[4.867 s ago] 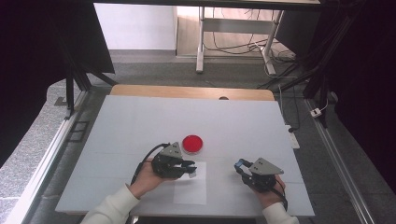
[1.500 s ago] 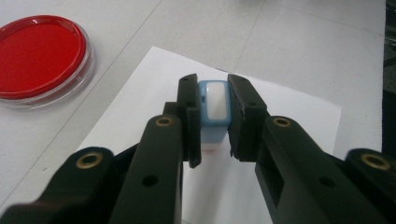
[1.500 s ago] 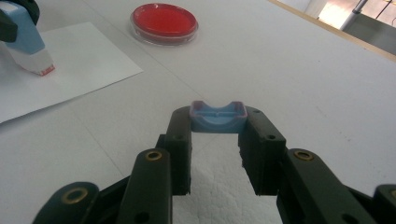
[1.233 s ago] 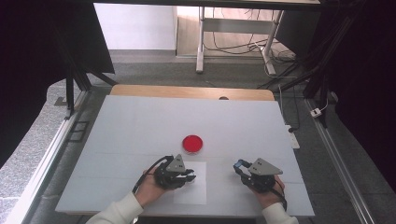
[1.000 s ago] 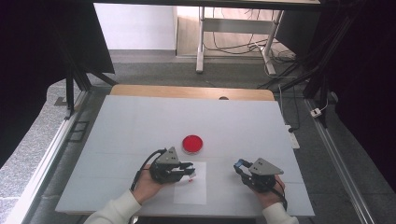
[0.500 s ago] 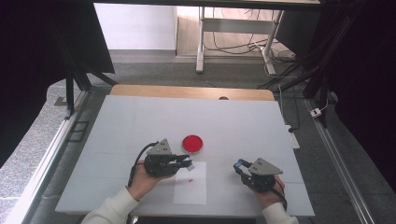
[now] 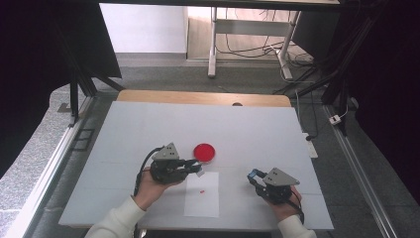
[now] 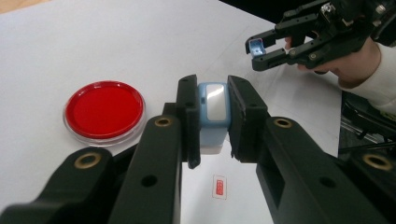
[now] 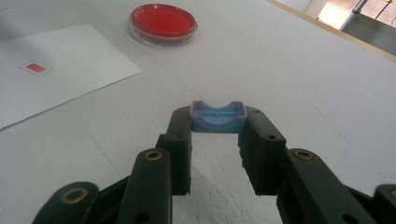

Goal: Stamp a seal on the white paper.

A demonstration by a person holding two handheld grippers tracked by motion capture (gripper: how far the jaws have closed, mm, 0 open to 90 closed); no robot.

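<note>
High view: the left tool grips a small light-blue plastic stamp body. It stands between the round red ink pad in a clear dish, just beyond it, and the white paper sheet, just before it.

Left gripper view: the stamp body is upright between the pressed pads, and one red rectangular print lies below it.

Right gripper view: the right tool is closed on one light-blue plastic cap. I count one pad, one sheet and one print.

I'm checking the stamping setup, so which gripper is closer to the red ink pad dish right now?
Left. The left gripper sits just beside the red dish, holding a blue stamp. The right gripper is farther off, across the paper sheet.
</note>
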